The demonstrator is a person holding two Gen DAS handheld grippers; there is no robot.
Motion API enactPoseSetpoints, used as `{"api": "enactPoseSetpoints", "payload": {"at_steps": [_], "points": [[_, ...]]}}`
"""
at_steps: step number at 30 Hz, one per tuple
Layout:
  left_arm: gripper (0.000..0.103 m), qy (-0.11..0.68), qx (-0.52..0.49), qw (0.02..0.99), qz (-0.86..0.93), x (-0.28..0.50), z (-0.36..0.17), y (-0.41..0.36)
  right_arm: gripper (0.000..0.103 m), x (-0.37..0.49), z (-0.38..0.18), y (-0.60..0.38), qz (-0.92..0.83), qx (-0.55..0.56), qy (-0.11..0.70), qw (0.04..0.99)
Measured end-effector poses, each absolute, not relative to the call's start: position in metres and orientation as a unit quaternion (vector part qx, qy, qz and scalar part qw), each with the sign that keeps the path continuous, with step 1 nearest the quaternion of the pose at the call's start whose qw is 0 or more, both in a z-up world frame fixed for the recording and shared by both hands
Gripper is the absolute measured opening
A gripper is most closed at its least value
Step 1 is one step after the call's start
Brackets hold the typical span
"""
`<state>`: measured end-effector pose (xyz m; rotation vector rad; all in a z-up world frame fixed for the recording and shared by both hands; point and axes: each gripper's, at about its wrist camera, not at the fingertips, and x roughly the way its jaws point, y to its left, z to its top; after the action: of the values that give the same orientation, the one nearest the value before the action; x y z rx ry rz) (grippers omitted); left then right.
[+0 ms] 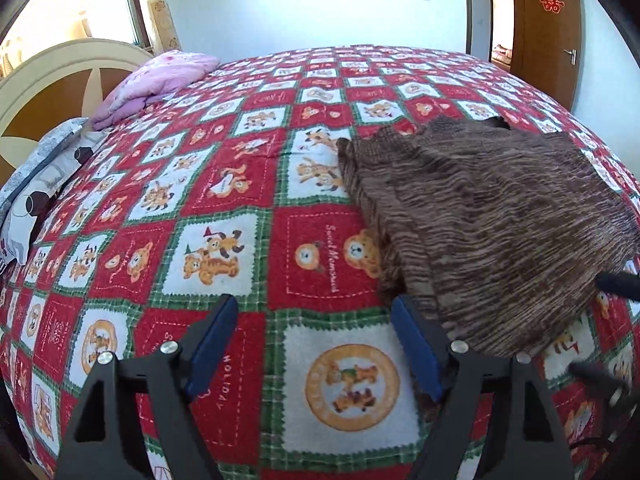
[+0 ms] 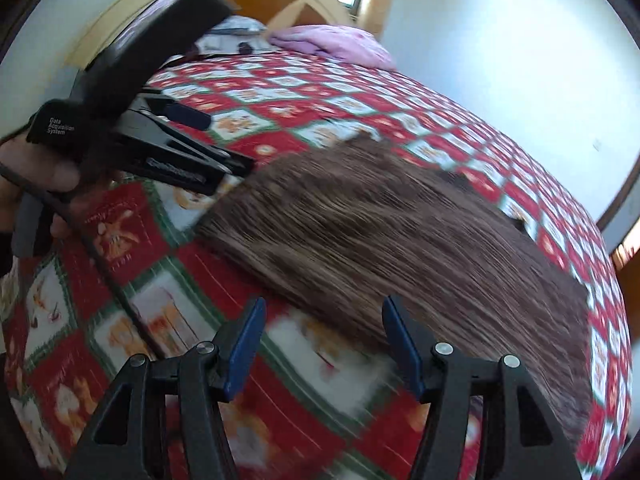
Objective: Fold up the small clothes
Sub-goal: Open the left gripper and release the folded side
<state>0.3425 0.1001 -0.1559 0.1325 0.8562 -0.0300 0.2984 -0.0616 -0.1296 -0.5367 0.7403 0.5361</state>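
The brown knit garment point(image 1: 492, 216) lies on the bed point(image 1: 224, 184) already doubled over, just ahead and to the right of the left gripper point(image 1: 316, 344), whose jaws stand wide apart and empty. The right gripper point(image 2: 324, 344) is open too, holding nothing, with the garment's near edge just beyond its fingertips. One fold looks done; judging by its breadth, at least another fold remains.

A large bed with a red, green and white bear-patterned quilt point(image 1: 248, 184); behind it white walls point(image 1: 320, 4), a bright window point(image 1: 72, 4) left, a brown wooden door point(image 1: 548, 28) right.
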Motion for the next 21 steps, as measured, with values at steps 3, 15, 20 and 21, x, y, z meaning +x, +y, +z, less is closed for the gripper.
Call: {"api": "enactPoseSetpoints", "payload": {"at_steps": [3,15,20,21], "points": [[0.082,0.423,0.067,0.904,-0.016,0.342,-0.161,0.104,0.061,0.308,-0.135,-0.046,0.249,-0.274,0.341,0.864],[0.082,0.427,0.048,0.903,-0.005,0.341,-0.165,0.142,0.061,0.319,-0.108,-0.086,0.269,-0.164,0.34,0.886],[0.083,0.428,0.021,0.903,0.006,0.342,-0.165,0.167,0.061,0.317,-0.121,-0.076,0.254,-0.2,0.345,0.881],[0.083,0.428,0.007,0.904,0.002,0.342,-0.164,0.17,0.061,0.313,-0.124,-0.07,0.263,-0.205,0.346,0.877]]}}
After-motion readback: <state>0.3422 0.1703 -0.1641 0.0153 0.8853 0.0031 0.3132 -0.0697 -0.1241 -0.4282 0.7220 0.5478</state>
